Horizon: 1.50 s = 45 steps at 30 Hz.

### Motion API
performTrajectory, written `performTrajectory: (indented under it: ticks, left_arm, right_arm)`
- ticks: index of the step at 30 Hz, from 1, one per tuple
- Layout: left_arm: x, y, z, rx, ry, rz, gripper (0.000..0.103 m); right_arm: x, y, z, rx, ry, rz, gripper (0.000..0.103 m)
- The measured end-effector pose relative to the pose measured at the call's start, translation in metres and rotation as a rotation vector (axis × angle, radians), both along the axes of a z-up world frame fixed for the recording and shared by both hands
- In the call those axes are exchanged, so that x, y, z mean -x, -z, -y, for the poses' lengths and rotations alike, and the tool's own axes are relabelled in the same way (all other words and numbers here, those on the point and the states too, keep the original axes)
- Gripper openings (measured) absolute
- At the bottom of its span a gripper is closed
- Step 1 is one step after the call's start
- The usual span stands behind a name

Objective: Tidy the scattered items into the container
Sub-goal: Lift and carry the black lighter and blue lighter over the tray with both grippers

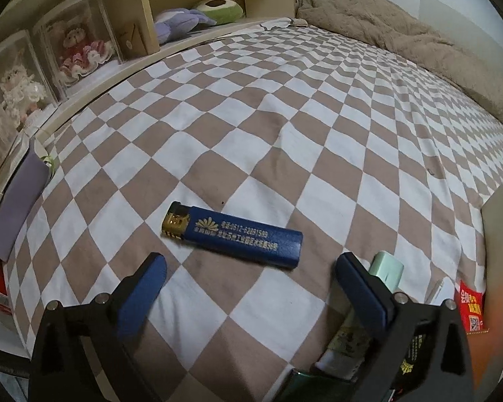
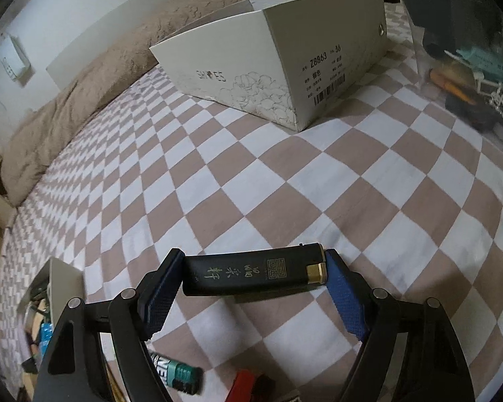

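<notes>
Step in hand: pick-up phase, two lighters at once, one per hand. Right tongs (image 2: pixel 251 276) are clamped endwise on the black lighter (image 2: pixel 255 276), a pad against each end, lighter lying across the jaws just above the checkered bed sheet (image 2: pixel 318 184). Looks gripped, whether it is already lifted off the sheet I cannot tell

Left tongs (image 1: pixel 249 269) stand wide with nothing between the pads; the blue lighter (image 1: pixel 233 234) lies flat on the sheet just ahead of the fingertips, apart from both, set at a slant to the jaw line

Next move, my read: left hand goes forward and down so the pads straddle the blue lighter, then closes; a small roll may be needed to match its slant. Right hand carries the black lighter over to the container

Containers: white shoe box (image 2: pixel 285 60) sits farther up the bed in the right view, seen from the side only, contents hidden. In the left view a mint-green tube (image 1: pixel 384 278) and a red packet (image 1: pixel 471 308) lie just beside the right finger, with a pale upright panel (image 1: pixel 496 234) near them, possibly a container wall, can't confirm. Green-capped item (image 2: pixel 177 373) and a red item (image 2: pixel 243 385) at the bottom of the right view, still loose on the sheet
</notes>
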State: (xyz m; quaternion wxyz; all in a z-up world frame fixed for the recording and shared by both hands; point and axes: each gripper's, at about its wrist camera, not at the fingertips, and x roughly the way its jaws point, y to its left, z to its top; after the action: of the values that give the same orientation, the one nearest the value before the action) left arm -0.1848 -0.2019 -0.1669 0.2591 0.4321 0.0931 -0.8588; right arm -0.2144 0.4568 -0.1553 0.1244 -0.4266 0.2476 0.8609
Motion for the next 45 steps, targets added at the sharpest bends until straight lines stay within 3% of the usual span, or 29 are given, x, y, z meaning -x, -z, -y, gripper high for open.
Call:
performTrajectory:
  ticks: [5, 10, 13, 17, 18, 19, 21, 26, 27, 28, 29, 33, 45]
  left_arm:
    - [-0.003, -0.002, 0.007, -0.029, -0.018, -0.039, 0.102]
    - [-0.007, -0.004, 0.005, -0.008, -0.027, -0.052, 0.076]
    - [-0.007, -0.004, 0.002, 0.004, -0.009, -0.049, 0.07]
    - [-0.007, -0.004, 0.001, 0.003, -0.007, -0.054, 0.069]
    - [-0.008, -0.004, 0.0, 0.002, -0.004, -0.056, 0.073]
    - [-0.007, -0.003, -0.002, -0.002, 0.011, -0.059, 0.086]
    - [-0.006, -0.001, -0.007, -0.003, 0.051, -0.049, 0.099]
    - [-0.004, -0.002, -0.004, -0.014, 0.056, -0.04, 0.099]
    - [-0.004, -0.002, -0.003, -0.014, 0.054, -0.039, 0.097]
    - [-0.003, -0.002, -0.002, 0.0, 0.048, -0.034, 0.084]
    - [-0.003, -0.003, -0.003, 0.023, 0.043, -0.025, 0.078]
    - [-0.001, -0.003, -0.003, 0.044, 0.055, -0.013, 0.066]
    - [-0.014, -0.024, -0.016, 0.039, 0.11, -0.065, 0.066]
  right_arm:
    - [-0.006, 0.0, 0.002, 0.019, -0.017, -0.005, 0.083]
    - [-0.011, -0.004, 0.007, 0.044, -0.04, -0.019, 0.083]
    - [-0.014, -0.005, 0.012, 0.049, -0.052, -0.025, 0.083]
    - [-0.016, -0.005, 0.015, 0.06, -0.063, -0.025, 0.083]
    - [-0.016, -0.004, 0.016, 0.061, -0.066, -0.023, 0.083]
    - [-0.015, -0.004, 0.017, 0.061, -0.069, -0.021, 0.083]
    - [-0.014, -0.003, 0.017, 0.06, -0.073, -0.017, 0.083]
    - [-0.011, -0.005, 0.017, 0.07, -0.076, -0.024, 0.083]
    - [-0.012, -0.005, 0.017, 0.071, -0.078, -0.024, 0.083]
    - [-0.012, -0.004, 0.017, 0.072, -0.08, -0.024, 0.083]
    - [-0.012, -0.005, 0.018, 0.072, -0.083, -0.023, 0.083]
    - [-0.012, -0.007, 0.021, 0.08, -0.095, -0.038, 0.083]
    - [-0.016, -0.023, 0.027, 0.077, -0.1, -0.093, 0.083]
